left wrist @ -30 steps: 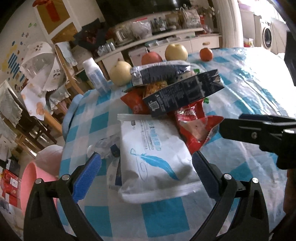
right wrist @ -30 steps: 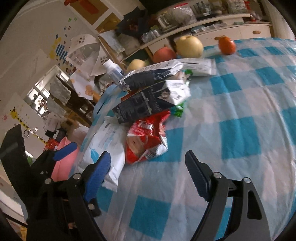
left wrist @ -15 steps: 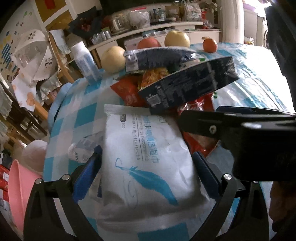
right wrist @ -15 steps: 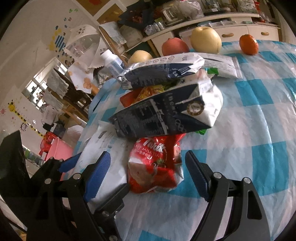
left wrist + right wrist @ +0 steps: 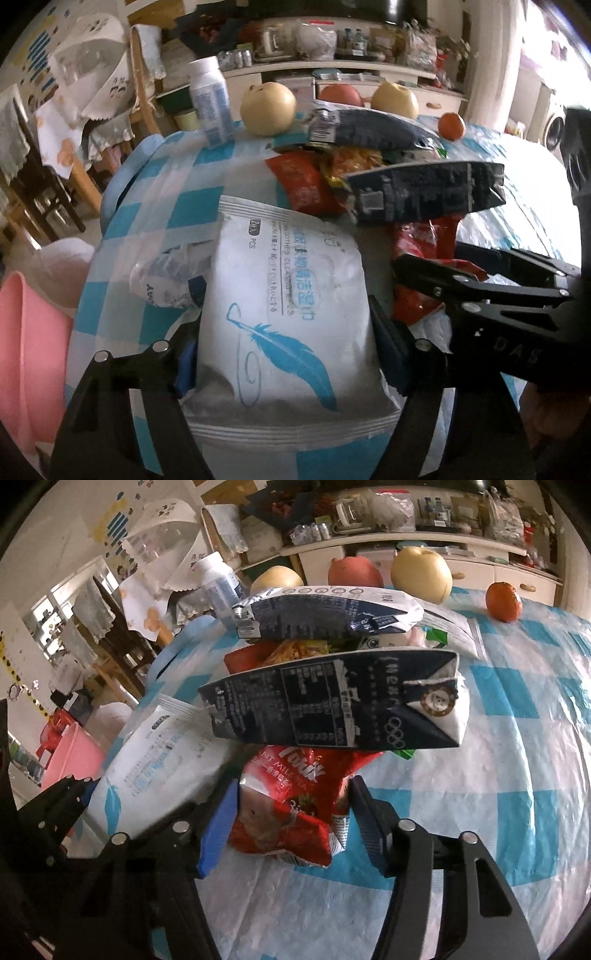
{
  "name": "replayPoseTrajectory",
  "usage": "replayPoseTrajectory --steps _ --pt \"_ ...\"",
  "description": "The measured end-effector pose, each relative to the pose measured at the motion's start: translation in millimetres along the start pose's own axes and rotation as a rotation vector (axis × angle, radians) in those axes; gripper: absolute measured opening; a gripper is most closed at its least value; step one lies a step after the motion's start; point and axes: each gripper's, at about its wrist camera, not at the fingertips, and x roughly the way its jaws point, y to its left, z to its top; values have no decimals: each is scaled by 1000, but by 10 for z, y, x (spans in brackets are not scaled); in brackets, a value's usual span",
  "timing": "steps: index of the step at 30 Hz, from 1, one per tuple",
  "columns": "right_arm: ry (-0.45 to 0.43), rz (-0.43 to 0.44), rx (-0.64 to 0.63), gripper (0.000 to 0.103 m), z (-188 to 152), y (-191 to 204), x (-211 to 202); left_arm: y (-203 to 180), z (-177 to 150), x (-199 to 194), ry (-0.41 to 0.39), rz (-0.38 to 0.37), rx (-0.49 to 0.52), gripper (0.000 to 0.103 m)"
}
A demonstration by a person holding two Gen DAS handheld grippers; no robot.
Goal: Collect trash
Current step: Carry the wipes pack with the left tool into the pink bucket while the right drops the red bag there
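A white wipes pack (image 5: 284,317) with a blue feather lies at the near end of a trash pile on the blue-checked table (image 5: 177,206). My left gripper (image 5: 286,354) straddles the pack, jaws closing, and both blue pads touch its sides. A red snack bag (image 5: 291,805) lies beside it under a dark milk carton (image 5: 332,701). My right gripper (image 5: 291,827) is closing on this bag with a pad against each side. A second dark carton (image 5: 325,609) tops the pile. The right gripper's black fingers (image 5: 480,288) show to the right of the pack.
A crumpled clear wrapper (image 5: 166,277) lies left of the pack. Two pears, an apple (image 5: 354,572), a tangerine (image 5: 502,598) and a white bottle (image 5: 210,99) stand at the table's far edge. A pink bin (image 5: 22,350) stands below the table's left edge.
Both grippers moved forward over the pile and their jaws narrowed. The wipes pack now sits between the left pads and the red bag between the right pads.
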Motion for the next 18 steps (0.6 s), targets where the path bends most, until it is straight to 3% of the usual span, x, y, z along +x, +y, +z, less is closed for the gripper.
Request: replayPoseTrajectory --steps 7,18 --pt "28 36 -1 55 -50 -23 -75 130 -56 -99 -9 -34 -33 75" --pt "84 219 71 54 -330 47 -297 520 -32 -447 -89 -72 -139 75"
